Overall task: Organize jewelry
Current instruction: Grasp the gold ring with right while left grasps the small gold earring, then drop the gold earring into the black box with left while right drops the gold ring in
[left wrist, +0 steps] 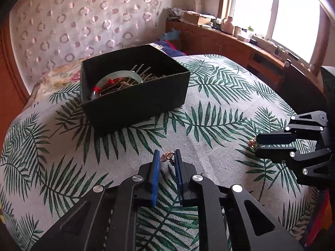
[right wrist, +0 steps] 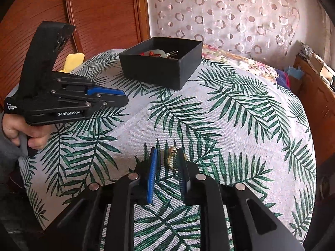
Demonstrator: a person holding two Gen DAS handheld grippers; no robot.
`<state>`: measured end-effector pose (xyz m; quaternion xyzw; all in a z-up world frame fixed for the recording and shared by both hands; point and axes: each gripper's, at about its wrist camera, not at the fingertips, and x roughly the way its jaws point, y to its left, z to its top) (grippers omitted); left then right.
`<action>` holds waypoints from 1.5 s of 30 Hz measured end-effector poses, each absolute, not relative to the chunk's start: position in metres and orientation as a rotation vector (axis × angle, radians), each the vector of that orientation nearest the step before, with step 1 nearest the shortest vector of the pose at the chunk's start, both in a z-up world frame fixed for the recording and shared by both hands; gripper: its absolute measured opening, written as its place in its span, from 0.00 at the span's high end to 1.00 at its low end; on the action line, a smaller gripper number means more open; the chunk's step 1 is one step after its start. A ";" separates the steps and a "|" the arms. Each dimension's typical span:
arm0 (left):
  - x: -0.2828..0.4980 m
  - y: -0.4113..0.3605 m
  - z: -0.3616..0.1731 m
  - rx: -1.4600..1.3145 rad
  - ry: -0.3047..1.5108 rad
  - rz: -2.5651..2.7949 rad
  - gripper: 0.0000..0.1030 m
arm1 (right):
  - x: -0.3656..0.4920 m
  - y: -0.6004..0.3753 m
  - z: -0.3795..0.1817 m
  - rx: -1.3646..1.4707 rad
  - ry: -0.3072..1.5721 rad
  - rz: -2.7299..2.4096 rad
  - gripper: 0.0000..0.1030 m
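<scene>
Left gripper [left wrist: 166,156]: partly open, a small gold ornament [left wrist: 166,157] bracketed between its fingers. Right gripper [right wrist: 168,156]: partly open, a gold ring [right wrist: 172,158] straddled, touching one finger.

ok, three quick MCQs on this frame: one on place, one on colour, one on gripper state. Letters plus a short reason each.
1. Where is the gold ring?
A. In the box
B. On the cloth between the right gripper's fingers
C. On the windowsill

2. What colour is the box?
A. Black
B. White
C. Red

3. What state is the left gripper in?
A. Shut on the bangle
B. Out of view
C. Open around a small gold piece

Key:
1 B: the ring lies on the leaf-print cloth inside the right gripper.
2 A: its walls are black in both views.
3 C: its jaws stand apart either side of the small gold piece.
</scene>
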<state>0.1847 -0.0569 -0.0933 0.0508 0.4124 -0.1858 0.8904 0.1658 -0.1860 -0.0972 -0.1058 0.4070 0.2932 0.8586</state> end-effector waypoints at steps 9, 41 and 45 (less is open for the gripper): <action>0.182 -0.053 -0.088 0.086 0.842 -0.386 0.88 | 0.172 -0.177 -0.101 -0.301 0.863 0.563 0.93; 0.268 -0.019 -0.027 0.026 0.724 -0.294 0.87 | 0.295 -0.122 -0.033 -0.193 0.723 0.726 0.93; 0.273 -0.013 -0.029 0.009 0.721 -0.276 0.75 | 0.300 -0.118 -0.035 -0.187 0.716 0.737 0.93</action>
